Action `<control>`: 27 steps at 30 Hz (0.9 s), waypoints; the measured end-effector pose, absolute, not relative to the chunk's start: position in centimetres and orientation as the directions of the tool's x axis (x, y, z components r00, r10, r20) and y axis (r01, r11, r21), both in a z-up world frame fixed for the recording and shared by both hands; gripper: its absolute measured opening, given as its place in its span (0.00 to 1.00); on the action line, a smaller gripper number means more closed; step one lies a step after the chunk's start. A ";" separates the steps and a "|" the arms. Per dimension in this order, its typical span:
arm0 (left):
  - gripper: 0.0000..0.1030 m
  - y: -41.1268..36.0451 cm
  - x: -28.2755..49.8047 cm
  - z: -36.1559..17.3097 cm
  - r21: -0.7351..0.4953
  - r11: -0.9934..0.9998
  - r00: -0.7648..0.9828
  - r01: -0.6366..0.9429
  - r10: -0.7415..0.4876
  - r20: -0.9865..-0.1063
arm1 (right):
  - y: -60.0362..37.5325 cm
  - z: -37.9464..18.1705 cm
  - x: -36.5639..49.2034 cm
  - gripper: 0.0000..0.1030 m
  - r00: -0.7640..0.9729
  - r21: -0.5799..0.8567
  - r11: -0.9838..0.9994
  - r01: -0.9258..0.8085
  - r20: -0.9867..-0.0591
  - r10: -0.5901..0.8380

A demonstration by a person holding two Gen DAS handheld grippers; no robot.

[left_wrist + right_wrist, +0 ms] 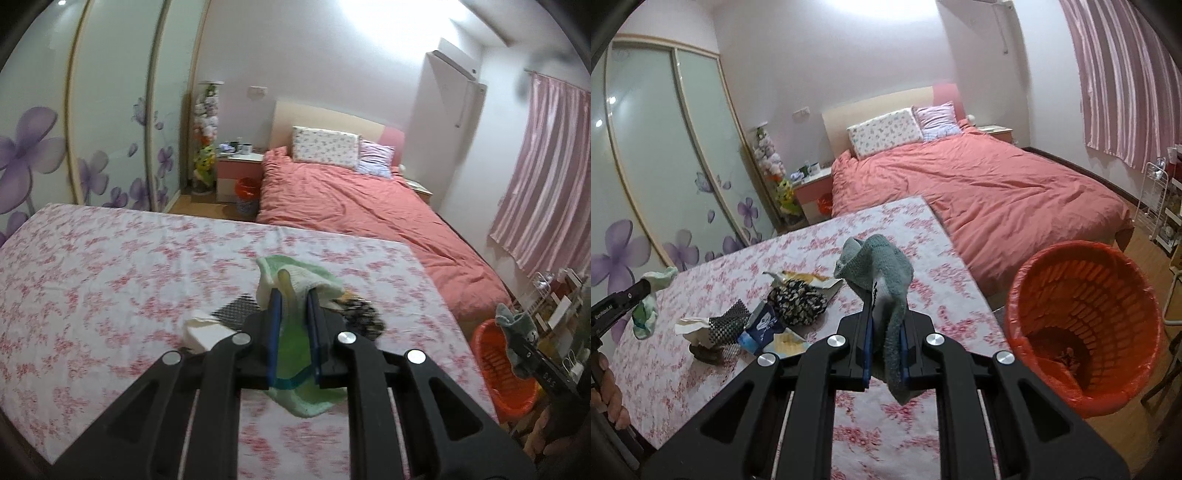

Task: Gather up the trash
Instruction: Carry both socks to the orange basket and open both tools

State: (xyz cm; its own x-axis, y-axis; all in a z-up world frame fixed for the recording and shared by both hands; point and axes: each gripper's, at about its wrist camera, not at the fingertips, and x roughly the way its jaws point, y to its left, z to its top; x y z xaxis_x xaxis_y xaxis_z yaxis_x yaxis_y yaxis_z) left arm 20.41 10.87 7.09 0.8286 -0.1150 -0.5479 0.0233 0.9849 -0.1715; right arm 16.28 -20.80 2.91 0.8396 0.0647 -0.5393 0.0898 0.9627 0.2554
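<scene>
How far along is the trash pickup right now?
Done: something small lies at the bottom of the orange bin. In hand: the right gripper holds a grey-green sock; the left gripper holds a light green cloth. Left: wrappers and a speckled pom-pom item on the floral table.

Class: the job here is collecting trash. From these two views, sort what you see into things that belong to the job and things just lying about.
Belongs to the job:
- orange plastic mesh bin
- grey-green sock in right gripper
- pale green cloth in left gripper
- crumpled wrappers on the floral tablecloth

Just lying about:
- salmon bedspread
- pink striped curtain
</scene>
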 end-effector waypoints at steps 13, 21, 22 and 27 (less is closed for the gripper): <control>0.14 0.7 19.8 8.0 -0.183 0.958 0.798 0.221 -0.286 -0.531 | -26.0 3.9 13.4 0.11 0.874 0.285 0.940 0.187 -0.485 -0.026; 0.14 -5.8 19.7 8.1 -0.193 0.918 0.751 0.348 -0.396 -0.528 | -29.3 4.4 12.1 0.11 0.890 0.295 0.921 0.255 -0.444 -0.104; 0.14 -6.8 19.8 8.0 -0.195 0.910 0.742 0.365 -0.411 -0.529 | -29.8 4.4 12.0 0.11 0.890 0.297 0.918 0.265 -0.441 -0.114; 0.14 -10.5 20.3 7.4 -0.206 0.880 0.704 0.429 -0.468 -0.534 | -32.0 3.9 11.7 0.11 0.888 0.310 0.901 0.304 -0.433 -0.151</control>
